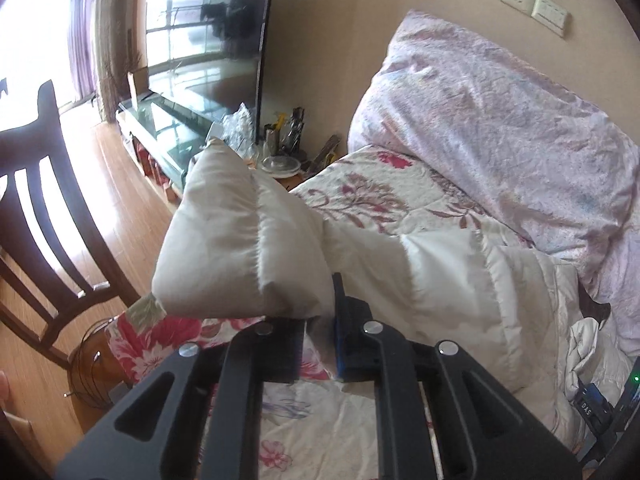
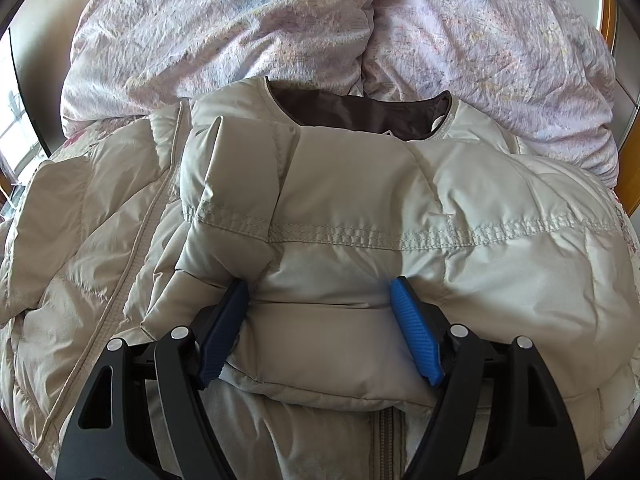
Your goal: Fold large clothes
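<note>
Our left hand-held gripper (image 1: pixel 316 344) pinches a cream puffer jacket (image 1: pixel 248 248) by its sleeve, lifted above the floral bedspread (image 1: pixel 360 196); our right hand-held gripper (image 2: pixel 320 328) stands spread around a folded sleeve on the jacket (image 2: pixel 500 220), which lies on the bed against a lilac duvet (image 2: pixel 240 32).

Daylight floods in from my window (image 1: pixel 24 20) at ten o'clock, blown out to pure white, with glare on the TV screen (image 1: pixel 208 40) and the floor (image 1: pixel 132 208). Both views bend hard toward dark circular corners. My right view is evenly lit and sharp; soft shadows sit in the jacket (image 2: pixel 340 208) folds.
</note>
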`<state>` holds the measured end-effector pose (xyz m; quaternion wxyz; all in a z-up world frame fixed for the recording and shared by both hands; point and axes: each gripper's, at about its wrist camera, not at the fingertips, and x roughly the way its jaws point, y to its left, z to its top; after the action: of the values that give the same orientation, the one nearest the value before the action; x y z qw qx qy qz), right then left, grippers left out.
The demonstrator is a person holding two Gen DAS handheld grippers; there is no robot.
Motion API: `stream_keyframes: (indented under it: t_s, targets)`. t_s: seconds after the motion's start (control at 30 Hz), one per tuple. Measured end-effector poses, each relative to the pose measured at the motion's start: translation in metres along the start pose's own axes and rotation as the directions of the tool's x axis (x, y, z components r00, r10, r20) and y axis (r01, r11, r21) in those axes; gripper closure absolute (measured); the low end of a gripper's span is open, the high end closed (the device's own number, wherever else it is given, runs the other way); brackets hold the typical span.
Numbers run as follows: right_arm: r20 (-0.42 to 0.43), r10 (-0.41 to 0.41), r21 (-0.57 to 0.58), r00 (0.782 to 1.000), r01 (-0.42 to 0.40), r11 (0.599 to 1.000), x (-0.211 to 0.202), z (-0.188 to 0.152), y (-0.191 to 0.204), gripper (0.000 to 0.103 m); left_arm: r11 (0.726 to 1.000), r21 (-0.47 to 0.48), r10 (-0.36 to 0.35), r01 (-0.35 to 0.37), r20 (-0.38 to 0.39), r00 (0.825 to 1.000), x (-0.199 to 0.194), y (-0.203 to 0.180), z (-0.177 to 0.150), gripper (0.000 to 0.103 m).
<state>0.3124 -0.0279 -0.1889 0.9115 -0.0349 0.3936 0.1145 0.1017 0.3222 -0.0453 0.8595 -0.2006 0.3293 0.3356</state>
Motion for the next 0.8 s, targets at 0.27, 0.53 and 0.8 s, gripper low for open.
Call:
stream_keyframes:
  t_s: [0.27, 0.53, 0.8]
  targets:
    - [-0.037, 0.01, -0.019, 0.999, -0.011, 1.0, -0.001, 0.004, -0.001, 0.028, 0.972, 0.215, -0.116, 0.092, 0.099, 0.988, -0.042, -0.088, 0.009, 0.093]
    - [-0.024, 0.052, -0.014, 0.998, -0.052, 0.999, -0.035, 0.002, -0.021, 0.022, 0.908, 0.374, -0.248, 0.188, 0.118, 0.962, -0.071, -0.164, -0.009, 0.093]
    - [0.055, 0.018, 0.092, 0.998, -0.023, 0.995, -0.084, -0.002, -0.089, 0.017, 0.804, 0.486, -0.407, 0.343, 0.028, 0.913, -0.088, -0.244, -0.047, 0.093]
